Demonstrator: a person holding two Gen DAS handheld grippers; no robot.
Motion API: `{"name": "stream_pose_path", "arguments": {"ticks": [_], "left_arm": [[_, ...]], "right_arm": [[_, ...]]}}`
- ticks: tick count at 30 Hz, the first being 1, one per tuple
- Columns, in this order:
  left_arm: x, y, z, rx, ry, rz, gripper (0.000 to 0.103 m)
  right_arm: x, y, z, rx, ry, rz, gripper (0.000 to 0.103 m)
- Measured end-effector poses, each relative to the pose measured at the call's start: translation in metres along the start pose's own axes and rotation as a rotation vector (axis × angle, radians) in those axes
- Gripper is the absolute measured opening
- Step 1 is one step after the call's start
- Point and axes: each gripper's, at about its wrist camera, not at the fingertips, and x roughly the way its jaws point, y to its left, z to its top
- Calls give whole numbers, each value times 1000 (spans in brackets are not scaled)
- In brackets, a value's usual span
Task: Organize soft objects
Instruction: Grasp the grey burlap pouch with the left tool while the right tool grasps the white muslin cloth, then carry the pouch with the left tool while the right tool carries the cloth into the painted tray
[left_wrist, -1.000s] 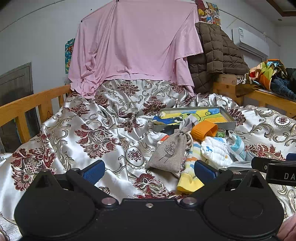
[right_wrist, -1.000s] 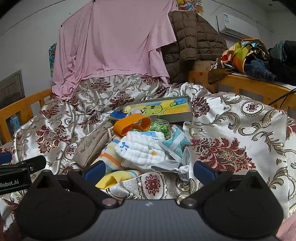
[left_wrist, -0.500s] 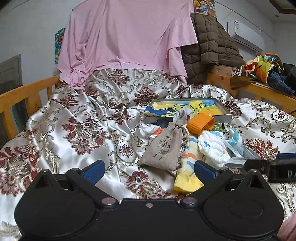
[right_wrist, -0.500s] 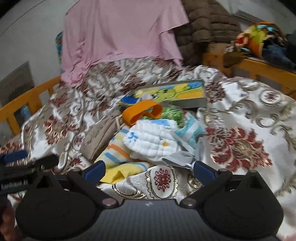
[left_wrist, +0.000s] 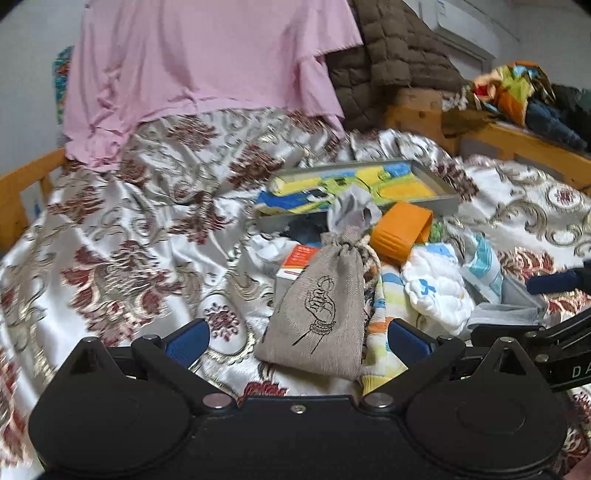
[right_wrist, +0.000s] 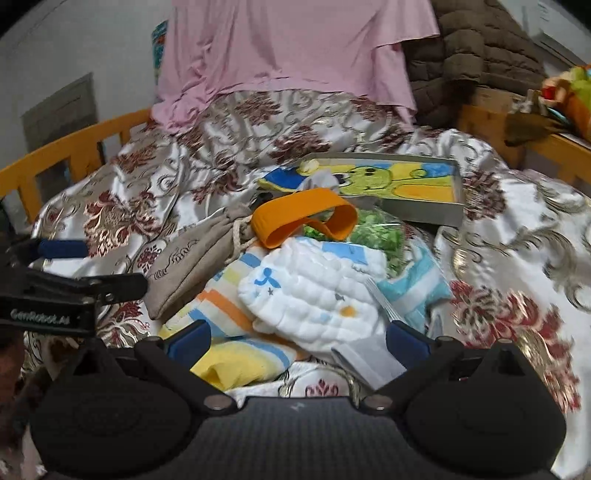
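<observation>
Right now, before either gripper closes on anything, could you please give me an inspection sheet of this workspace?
Surface: rumpled floral satin bedspread.
Job's things: grey drawstring pouch, striped towel, white quilted cloth and orange band, piled together.
Clutter: shallow tray with cartoon picture; small red-and-white box; green item, unclear.
Grippers: left gripper open around pouch's lower end; right gripper open at the pile's near edge.
Cables: nothing seen.
Surroundings: pink sheet, brown jacket, wooden rails.
</observation>
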Motion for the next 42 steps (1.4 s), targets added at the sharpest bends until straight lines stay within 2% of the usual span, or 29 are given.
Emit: {"name": "stream_pose_path", "arguments": {"ticks": [8, 10, 12, 19, 24, 25, 30, 32, 34, 36, 37, 39, 42], "left_arm": [[38, 7, 10, 104, 67, -135, 100], [46, 9, 14, 118, 83, -167, 95], [53, 13, 18, 117, 96, -203, 92], [67, 25, 31, 58, 115, -263, 77], [78, 31, 33, 16, 165, -322, 66], [79, 32, 33, 5, 173, -329, 61], [82, 39, 32, -49, 201, -335, 50], [82, 39, 32, -79, 208, -333, 45], [82, 39, 33, -105, 221, -318, 38], [80, 40, 33, -140, 230, -308, 33], [80, 40, 33, -158, 235, -303, 30], [77, 40, 33, -193, 248, -293, 24], [70, 40, 32, -232, 249, -269, 19]], "right_arm": [[31, -1, 11, -152, -20, 11, 101], [38, -3, 13, -172, -24, 17, 96], [43, -5, 15, -183, -25, 26, 94], [62, -6, 18, -206, -20, 67, 91], [71, -15, 18, -150, 10, 116, 85], [72, -17, 18, -143, 15, 120, 85], [78, -24, 19, -98, 36, 114, 83], [80, -26, 18, -74, 47, 133, 74], [82, -27, 18, -47, 68, 163, 54], [82, -30, 18, -19, 74, 182, 43], [81, -32, 18, -6, 72, 186, 34], [79, -34, 18, 22, 72, 191, 22], [73, -36, 18, 43, 63, 179, 17]]}}
